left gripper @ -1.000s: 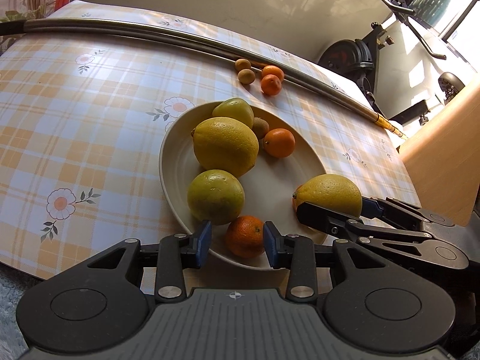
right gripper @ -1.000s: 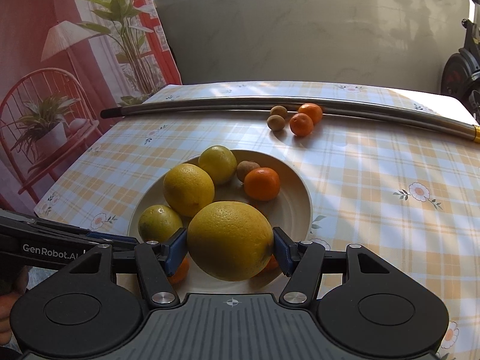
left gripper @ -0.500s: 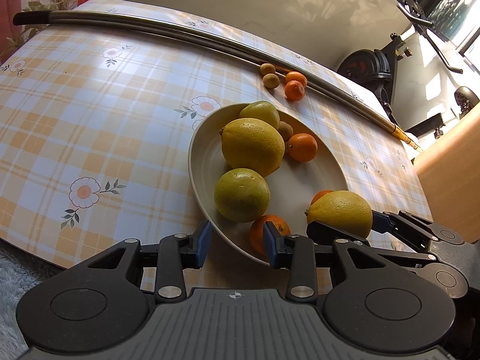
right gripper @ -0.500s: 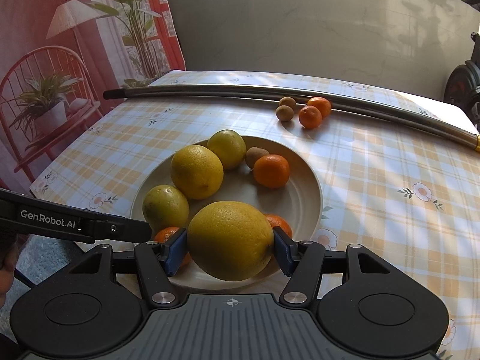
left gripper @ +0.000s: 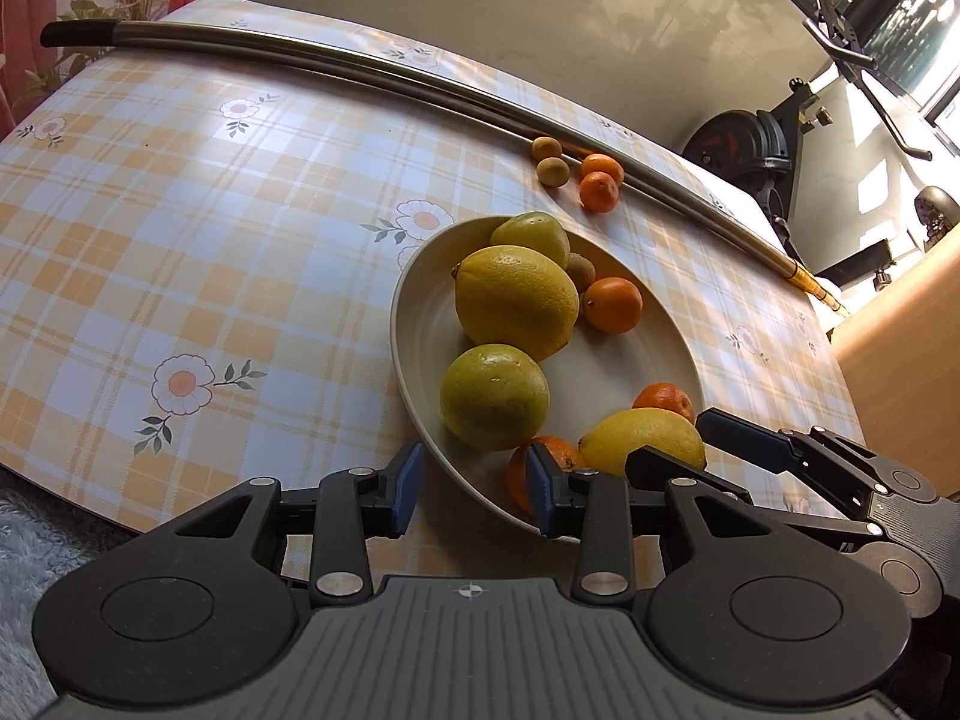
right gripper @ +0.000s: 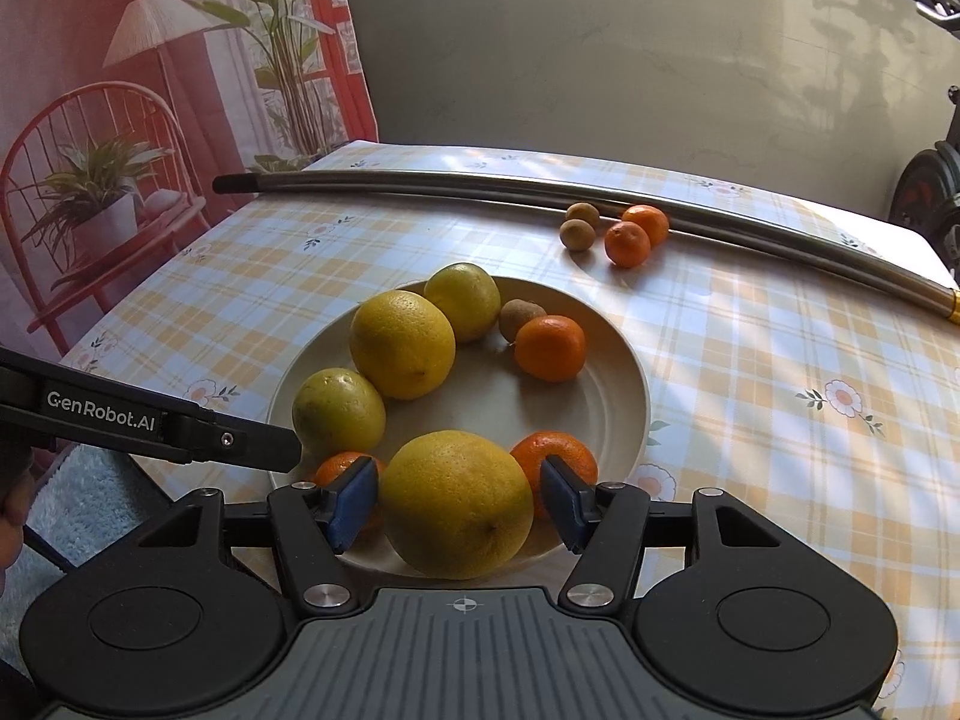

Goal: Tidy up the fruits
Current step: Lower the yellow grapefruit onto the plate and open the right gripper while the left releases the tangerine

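A cream plate (left gripper: 600, 372) (right gripper: 540, 408) on the checked tablecloth holds a big yellow citrus (left gripper: 516, 300), two greenish ones (left gripper: 495, 396), a kiwi (left gripper: 581, 270) and three mandarins (right gripper: 549, 348). My right gripper (right gripper: 459, 504) (left gripper: 696, 441) is shut on another large yellow citrus (right gripper: 456, 501) (left gripper: 642, 444) just over the plate's near rim. My left gripper (left gripper: 474, 495) stands open at the plate's near-left rim, with the rim showing between its pads and nothing gripped. One of its fingers (right gripper: 264, 450) reaches in from the left beside the greenish fruit.
Two kiwis (left gripper: 552, 168) and two mandarins (left gripper: 600, 183) lie on the cloth against a long metal pole (left gripper: 360, 63). The table's near edge runs just below the plate, with grey carpet (left gripper: 24, 540) under it. A wooden cabinet (left gripper: 900, 348) stands to the right.
The left view has swung, so the plate sits further right and its rim, not the mandarin, now lies between the left pads. The right gripper still holds the yellow citrus.
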The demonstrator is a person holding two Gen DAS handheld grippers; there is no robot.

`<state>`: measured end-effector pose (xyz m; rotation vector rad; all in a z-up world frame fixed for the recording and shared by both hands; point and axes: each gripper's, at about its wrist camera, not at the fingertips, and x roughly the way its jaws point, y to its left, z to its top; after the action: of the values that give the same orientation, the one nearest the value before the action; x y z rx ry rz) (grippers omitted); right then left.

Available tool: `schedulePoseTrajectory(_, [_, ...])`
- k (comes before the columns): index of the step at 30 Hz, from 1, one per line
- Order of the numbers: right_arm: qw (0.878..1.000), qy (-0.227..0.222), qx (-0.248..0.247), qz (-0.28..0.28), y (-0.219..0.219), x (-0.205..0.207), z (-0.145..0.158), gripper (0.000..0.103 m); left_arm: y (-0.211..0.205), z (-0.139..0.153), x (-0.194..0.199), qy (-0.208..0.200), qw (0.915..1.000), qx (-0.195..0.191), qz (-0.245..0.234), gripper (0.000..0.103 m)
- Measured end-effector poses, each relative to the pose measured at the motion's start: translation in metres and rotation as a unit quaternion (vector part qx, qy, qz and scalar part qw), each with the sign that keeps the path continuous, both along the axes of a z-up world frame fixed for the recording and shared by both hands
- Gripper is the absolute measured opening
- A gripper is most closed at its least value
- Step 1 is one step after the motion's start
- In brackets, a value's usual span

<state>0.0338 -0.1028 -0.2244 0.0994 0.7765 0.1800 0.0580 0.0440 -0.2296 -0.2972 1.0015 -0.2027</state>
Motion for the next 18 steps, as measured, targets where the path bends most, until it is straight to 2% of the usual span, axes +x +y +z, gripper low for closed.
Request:
schedulePoseTrajectory(12, [1.000, -0.014, -0.010, -0.016, -0.007, -0.012, 0.006, 0.055, -0.001, 0.003, -0.003, -0.009, 1.0000, -0.001, -0.003, 0.040])
schedulePoseTrajectory(18, [1.000, -0.025, -0.017, 0.005, -0.004, -0.019, 0.008, 0.042, -0.004, 0.002, -0.002, -0.007, 1.0000, 0.002, -0.006, 0.040])
